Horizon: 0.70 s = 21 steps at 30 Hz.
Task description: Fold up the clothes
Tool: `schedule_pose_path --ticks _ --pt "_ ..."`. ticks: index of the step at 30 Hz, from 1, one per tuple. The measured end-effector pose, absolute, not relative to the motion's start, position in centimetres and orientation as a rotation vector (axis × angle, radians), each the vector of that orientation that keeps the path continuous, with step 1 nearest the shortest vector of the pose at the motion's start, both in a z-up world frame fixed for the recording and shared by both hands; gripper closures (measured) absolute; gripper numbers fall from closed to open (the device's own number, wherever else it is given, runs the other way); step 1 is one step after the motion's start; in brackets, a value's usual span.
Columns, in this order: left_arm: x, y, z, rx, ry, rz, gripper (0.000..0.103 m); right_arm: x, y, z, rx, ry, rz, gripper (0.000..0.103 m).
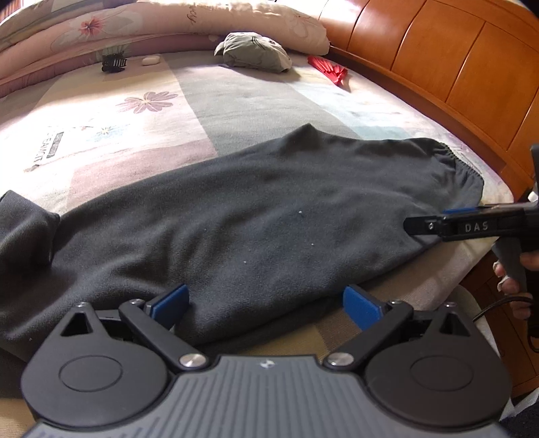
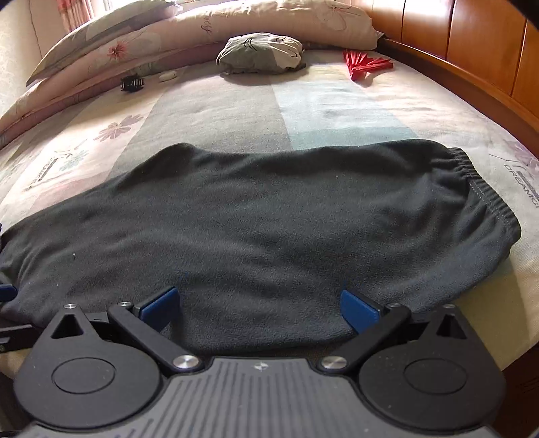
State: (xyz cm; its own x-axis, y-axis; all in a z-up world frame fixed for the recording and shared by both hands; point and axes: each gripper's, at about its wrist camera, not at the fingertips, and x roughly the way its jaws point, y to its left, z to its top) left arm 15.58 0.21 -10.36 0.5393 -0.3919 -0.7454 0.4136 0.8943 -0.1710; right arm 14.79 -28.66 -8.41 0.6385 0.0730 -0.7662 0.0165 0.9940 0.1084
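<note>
Left wrist view: the left gripper [image 1: 266, 303] hovers with fingers apart over the dark grey trousers [image 1: 235, 219] lying flat on the bed [image 1: 252, 97].

Right wrist view: the right gripper [image 2: 261, 308], fingers spread, seems just above the trousers' near edge.

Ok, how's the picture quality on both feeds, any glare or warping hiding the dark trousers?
Left wrist view: sunlight washes out the pillows and near bedsheet, fisheye bends the headboard, and the trousers read clearly. Right wrist view: even light on the trousers, waistband stitching sharp, edges curved.
</note>
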Motion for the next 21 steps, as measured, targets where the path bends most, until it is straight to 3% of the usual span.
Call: schedule_pose_path --ticks 4,11,21 --pt "17.4 3.3 -8.3 0.023 0.863 -0.455 0.005 14.4 -28.5 -8.3 0.12 0.89 0.025 0.0" --pt "23.2 11.2 -9.1 -0.199 1.038 -0.302 0.005 14.5 -27.8 -8.3 0.122 0.906 -0.007 0.0" --pt "16.9 18.4 -7.2 -0.175 0.995 -0.132 0.004 14.7 -27.4 -8.5 0.103 0.908 -0.006 0.0"
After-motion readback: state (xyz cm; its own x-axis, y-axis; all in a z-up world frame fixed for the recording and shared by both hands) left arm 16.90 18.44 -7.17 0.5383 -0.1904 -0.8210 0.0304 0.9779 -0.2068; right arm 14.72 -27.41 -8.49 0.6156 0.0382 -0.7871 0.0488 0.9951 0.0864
